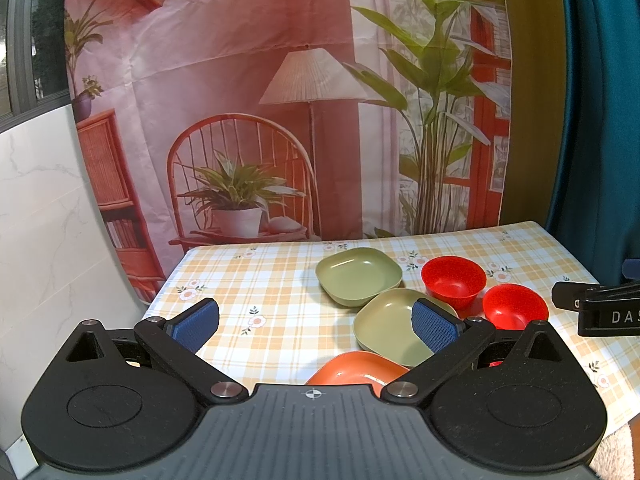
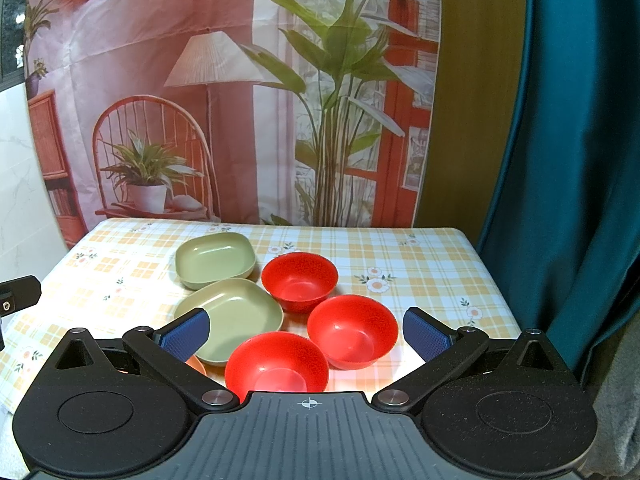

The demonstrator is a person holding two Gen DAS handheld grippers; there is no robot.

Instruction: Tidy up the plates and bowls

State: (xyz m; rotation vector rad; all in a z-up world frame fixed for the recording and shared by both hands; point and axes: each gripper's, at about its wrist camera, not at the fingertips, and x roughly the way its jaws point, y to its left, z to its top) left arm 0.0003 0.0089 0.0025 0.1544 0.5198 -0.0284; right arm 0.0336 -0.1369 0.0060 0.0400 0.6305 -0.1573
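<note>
The only writing I can read is "DAS" in white letters on the black body of my right gripper, where it pokes in at the right edge of the left wrist view; the rest of the word is cut off. The table wears a yellow and white checked cloth with small flowers, and behind it hangs a printed backdrop showing a rattan chair, a floor lamp and tall green plants. A teal curtain falls on the right, and white marble-look wall shows on the left. My left gripper is spread wide and holds nothing; its blue pads sit over the cloth and the nearer green plate. My right gripper, seen from its own camera, is likewise released and empty, its fingers either side of the red bowls. Two green plates lie near the table's middle, the far green plate just behind the nearer one. Three red bowls cluster to their right: far red bowl, middle red bowl, near red bowl. An orange plate lies closest to me, partly hidden by my left gripper.
</note>
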